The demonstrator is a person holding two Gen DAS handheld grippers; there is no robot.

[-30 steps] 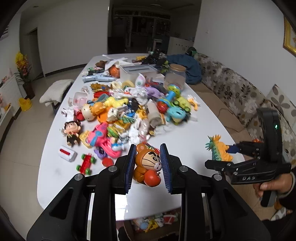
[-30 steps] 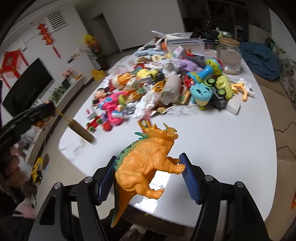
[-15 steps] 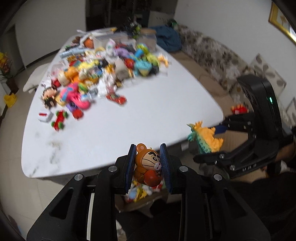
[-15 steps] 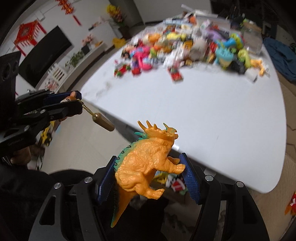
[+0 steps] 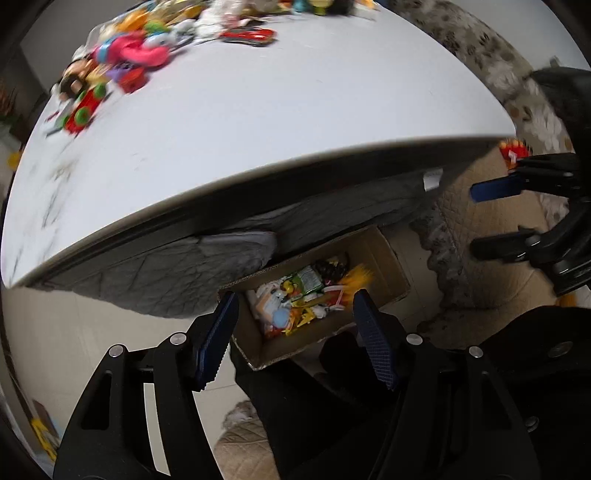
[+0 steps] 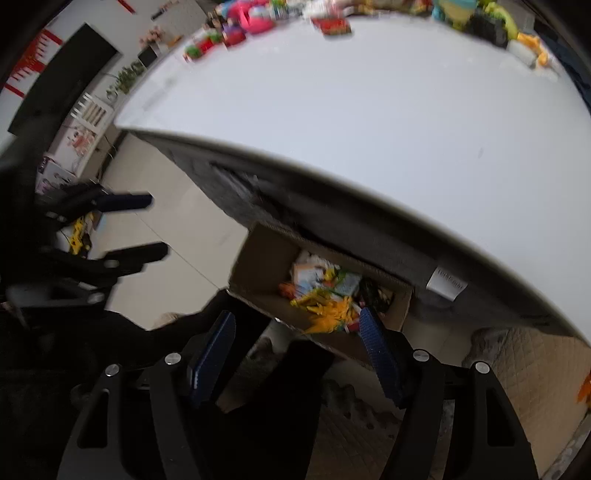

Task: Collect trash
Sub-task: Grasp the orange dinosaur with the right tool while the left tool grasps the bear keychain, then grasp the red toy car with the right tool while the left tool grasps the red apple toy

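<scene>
1. Releasing is done over the open brown cardboard box (image 5: pixel 384 258) under the white surface (image 5: pixel 258 122) — both grippers, left (image 5: pixel 295 332) and right (image 6: pixel 299 350), have jaws spread, nothing pinched.
2. The orange plastic dinosaur (image 6: pixel 328 314) is seen blurred at the box mouth, among the toys inside — the jaws are best kept centred there.

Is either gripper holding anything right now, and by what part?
Nothing is held: the left gripper and right gripper both stand open above the cardboard box.

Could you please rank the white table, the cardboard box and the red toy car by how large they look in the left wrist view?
1. White table, by far the largest.
2. Cardboard box, under the table's edge.
3. Red toy car, smallest, though it lies farthest from the camera and is blurred, so its real size is unsure.
</scene>
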